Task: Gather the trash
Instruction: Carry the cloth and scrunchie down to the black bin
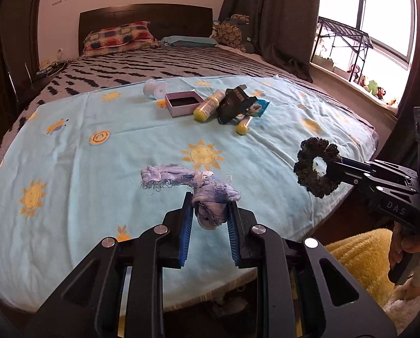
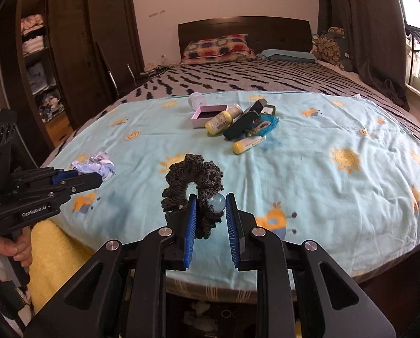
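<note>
Fingers of the left gripper (image 1: 210, 205) are clamping a frayed blue rag (image 1: 210, 194), its loose end trailing out to the left above the light blue sun-print blanket (image 1: 103, 169). Fingers of the right gripper (image 2: 211, 211) are pinching a dark crocheted scrunchie (image 2: 193, 180), whose ring is standing up above the fingertips, with a pale round bead showing against the right pad. Both held things are hanging above the near part of the blanket. Farther up the blanket, toward the headboard, a cluster is lying together: a pink open box (image 1: 183, 102), a yellow bottle (image 1: 208, 106) leaning against it, a black carton (image 1: 236, 102) resting across the bottle, a blue wrapper (image 1: 259, 108) under the carton, and a small yellow tube (image 1: 243, 126) just in front. A clear spool (image 1: 155, 88) is sitting just behind the box. A hand (image 2: 4, 246) is gripping the left gripper's handle.
</note>
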Action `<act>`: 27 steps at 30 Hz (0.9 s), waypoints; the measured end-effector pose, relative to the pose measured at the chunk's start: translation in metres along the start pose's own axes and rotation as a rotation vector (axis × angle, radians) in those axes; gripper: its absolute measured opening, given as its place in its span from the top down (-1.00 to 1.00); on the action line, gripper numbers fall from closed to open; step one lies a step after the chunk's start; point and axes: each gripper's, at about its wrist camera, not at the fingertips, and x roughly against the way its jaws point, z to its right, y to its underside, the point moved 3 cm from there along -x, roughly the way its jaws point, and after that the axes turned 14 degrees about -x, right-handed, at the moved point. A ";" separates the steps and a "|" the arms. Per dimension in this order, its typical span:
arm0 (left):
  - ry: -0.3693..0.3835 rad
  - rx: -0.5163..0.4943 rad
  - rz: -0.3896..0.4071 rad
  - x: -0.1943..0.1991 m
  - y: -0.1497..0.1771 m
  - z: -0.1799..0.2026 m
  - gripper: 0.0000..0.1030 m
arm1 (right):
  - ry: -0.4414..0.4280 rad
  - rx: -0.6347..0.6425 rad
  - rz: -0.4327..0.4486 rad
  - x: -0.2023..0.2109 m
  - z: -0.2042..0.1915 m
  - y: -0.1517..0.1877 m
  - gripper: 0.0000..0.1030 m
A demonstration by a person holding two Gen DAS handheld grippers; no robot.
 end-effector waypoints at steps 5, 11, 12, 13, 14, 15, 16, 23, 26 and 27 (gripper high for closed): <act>0.062 0.020 -0.039 0.010 0.037 0.029 0.58 | -0.002 -0.030 -0.051 0.016 0.011 0.039 0.58; 0.123 0.038 -0.134 0.002 0.083 0.057 0.58 | 0.011 -0.077 -0.151 0.012 0.019 0.089 0.58; 0.132 0.040 -0.154 -0.002 0.090 0.061 0.58 | 0.012 -0.086 -0.172 0.009 0.020 0.099 0.58; 0.142 0.043 -0.174 -0.006 0.098 0.064 0.58 | 0.015 -0.094 -0.193 0.006 0.022 0.107 0.58; 0.151 0.045 -0.192 -0.011 0.104 0.067 0.58 | 0.019 -0.099 -0.214 0.002 0.023 0.115 0.58; 0.162 0.045 -0.213 -0.016 0.111 0.070 0.58 | 0.025 -0.102 -0.231 -0.001 0.024 0.122 0.58; 0.174 0.045 -0.235 -0.023 0.118 0.073 0.58 | 0.032 -0.105 -0.247 -0.004 0.025 0.128 0.58; 0.221 0.040 -0.333 -0.060 0.152 0.090 0.58 | 0.060 -0.129 -0.339 -0.029 0.033 0.161 0.58; 0.217 0.036 -0.360 -0.071 0.160 0.092 0.59 | 0.069 -0.151 -0.376 -0.041 0.038 0.173 0.58; 0.217 0.034 -0.369 -0.075 0.162 0.092 0.59 | 0.075 -0.158 -0.385 -0.046 0.040 0.175 0.58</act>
